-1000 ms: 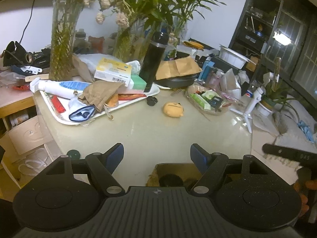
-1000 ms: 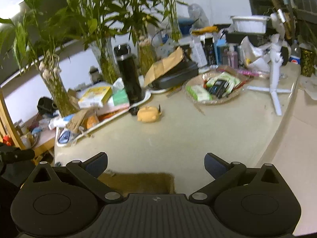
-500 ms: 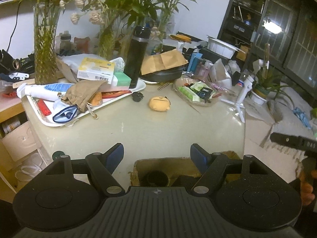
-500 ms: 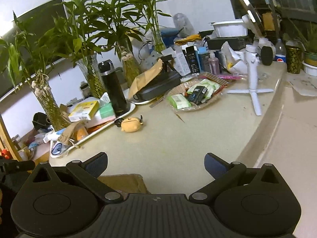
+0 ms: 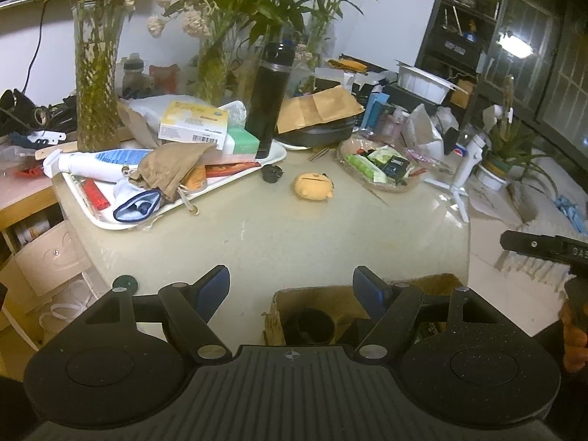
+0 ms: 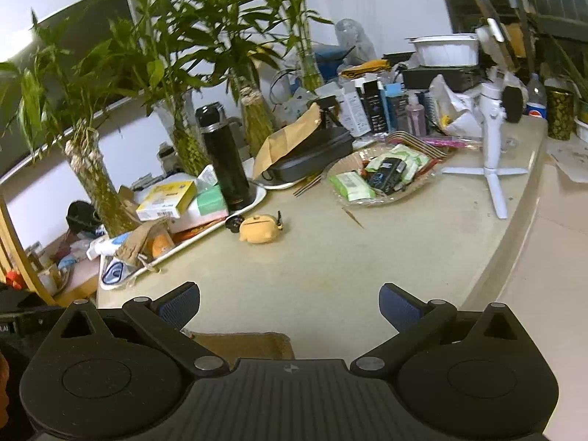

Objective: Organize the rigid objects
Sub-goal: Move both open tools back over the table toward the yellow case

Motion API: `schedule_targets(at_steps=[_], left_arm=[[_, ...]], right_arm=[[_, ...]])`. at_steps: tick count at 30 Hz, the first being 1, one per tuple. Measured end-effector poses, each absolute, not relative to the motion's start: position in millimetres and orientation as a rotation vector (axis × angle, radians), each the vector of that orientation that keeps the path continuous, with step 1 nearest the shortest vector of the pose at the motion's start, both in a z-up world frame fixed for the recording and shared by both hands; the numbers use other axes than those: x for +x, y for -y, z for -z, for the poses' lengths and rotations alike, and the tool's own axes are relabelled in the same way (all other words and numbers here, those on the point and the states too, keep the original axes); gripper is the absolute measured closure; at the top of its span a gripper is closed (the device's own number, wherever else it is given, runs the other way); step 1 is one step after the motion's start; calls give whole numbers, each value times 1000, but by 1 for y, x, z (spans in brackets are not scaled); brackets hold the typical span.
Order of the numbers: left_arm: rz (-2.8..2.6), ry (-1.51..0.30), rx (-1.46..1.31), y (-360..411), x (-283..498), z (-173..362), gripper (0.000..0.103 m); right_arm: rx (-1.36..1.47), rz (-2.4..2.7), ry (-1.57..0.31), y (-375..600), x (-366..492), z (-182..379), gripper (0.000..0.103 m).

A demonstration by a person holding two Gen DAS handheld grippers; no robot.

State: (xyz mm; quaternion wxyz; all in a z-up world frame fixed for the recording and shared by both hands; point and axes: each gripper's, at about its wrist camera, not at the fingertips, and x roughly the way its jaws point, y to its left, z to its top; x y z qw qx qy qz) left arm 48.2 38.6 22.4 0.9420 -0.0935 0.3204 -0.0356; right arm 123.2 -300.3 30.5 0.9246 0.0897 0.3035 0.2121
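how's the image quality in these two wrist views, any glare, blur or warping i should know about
Left wrist view: sharp on the table, strong fisheye bending at the edges, a bright lamp blown out upper right, dark corners. Right wrist view: leaves of the bamboo plants look slightly soft, the table edge curves heavily, and there is a dim greenish cast.

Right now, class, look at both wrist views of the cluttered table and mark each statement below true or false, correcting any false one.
1. The black flask stands upright on the white tray. True.
2. The left gripper holds the yellow pouch. False: its jaws are open and empty; the pouch lies on the table.
3. The white tripod lies tipped over. False: it stands upright.
4. The right gripper is open and empty. True.
5. The yellow pouch lies inside the tray. False: it lies beside it.
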Motion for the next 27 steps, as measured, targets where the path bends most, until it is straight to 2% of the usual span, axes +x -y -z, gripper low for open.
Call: schedule_targets(at_steps=[12, 27], left_arm=[[91, -657, -22, -24, 85, -15, 29], [109, -626, 80, -21, 163, -6, 29]], right_arm=[[23, -484, -654, 253, 165, -19, 0], [-51, -565, -696, 218, 241, -7, 0]])
